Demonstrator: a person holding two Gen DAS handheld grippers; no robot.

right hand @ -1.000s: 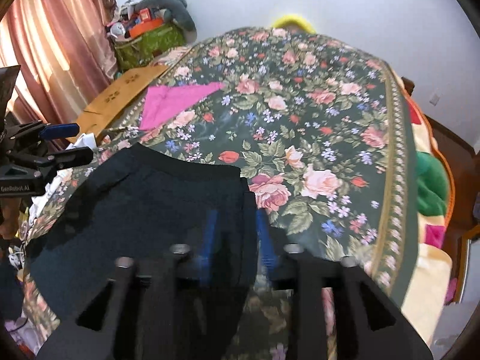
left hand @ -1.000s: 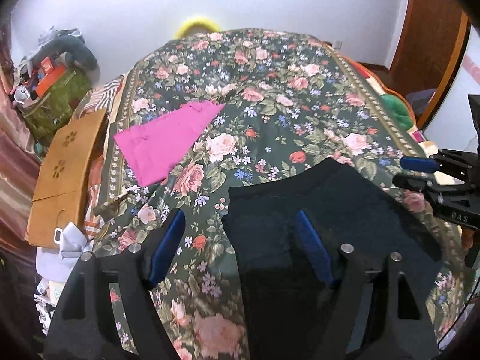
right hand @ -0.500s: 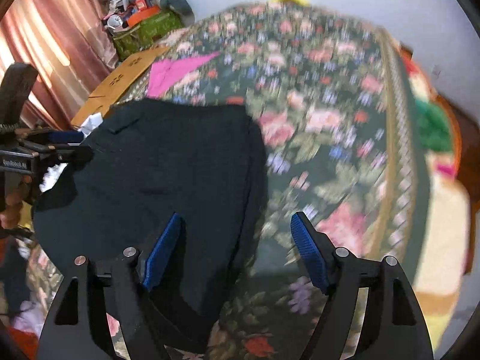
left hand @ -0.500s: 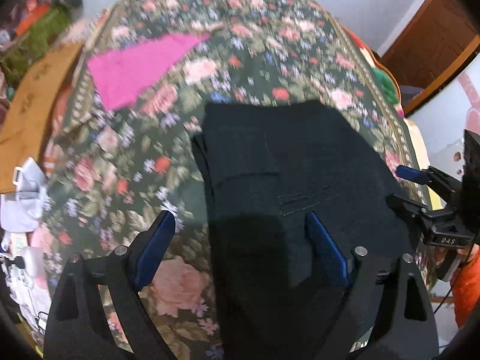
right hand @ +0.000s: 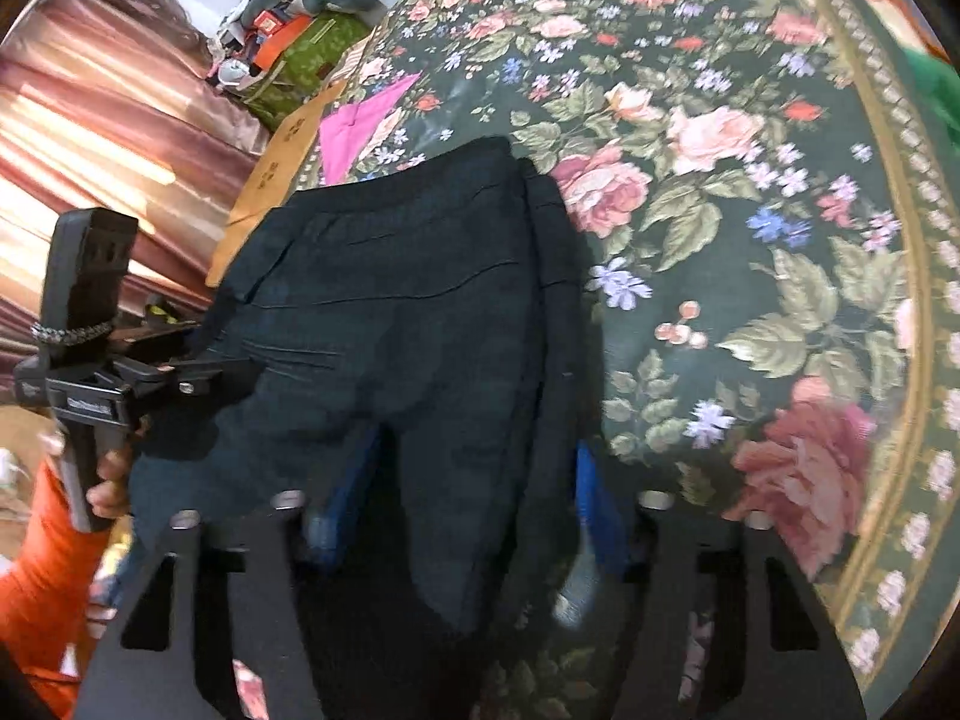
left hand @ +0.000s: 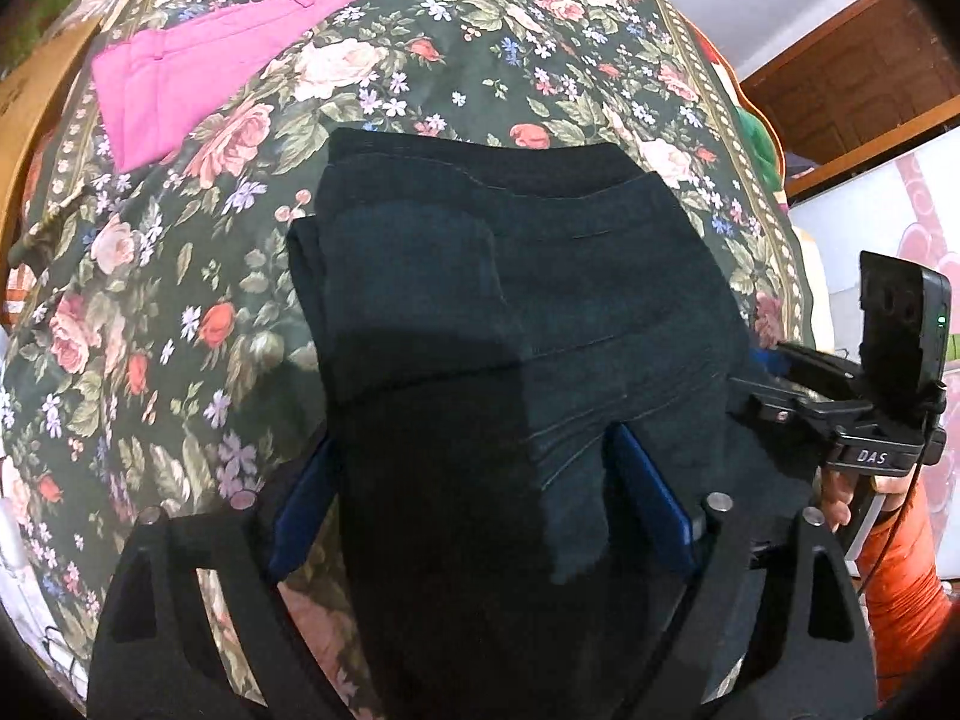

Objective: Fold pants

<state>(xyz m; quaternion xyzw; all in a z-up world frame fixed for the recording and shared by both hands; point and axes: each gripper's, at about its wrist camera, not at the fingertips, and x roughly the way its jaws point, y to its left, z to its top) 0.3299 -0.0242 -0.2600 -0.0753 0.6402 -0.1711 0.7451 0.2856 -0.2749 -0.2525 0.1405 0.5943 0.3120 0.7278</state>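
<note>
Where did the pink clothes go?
The pink clothes lie flat on the flowery bedspread, upper left in the left wrist view, beyond the dark pants and beside the brown cardboard at the bed's edge.

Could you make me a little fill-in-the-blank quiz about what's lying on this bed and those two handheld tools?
1. The dark pants lie on a bedspread printed with ____.
2. Farther up the bed lies a folded garment coloured ____.
3. The fabric between the blue fingers of the left tool belongs to the ____.
4. The sleeve of the arm behind the right tool is coloured ____.

Missing words: flowers; pink; pants; orange
</note>
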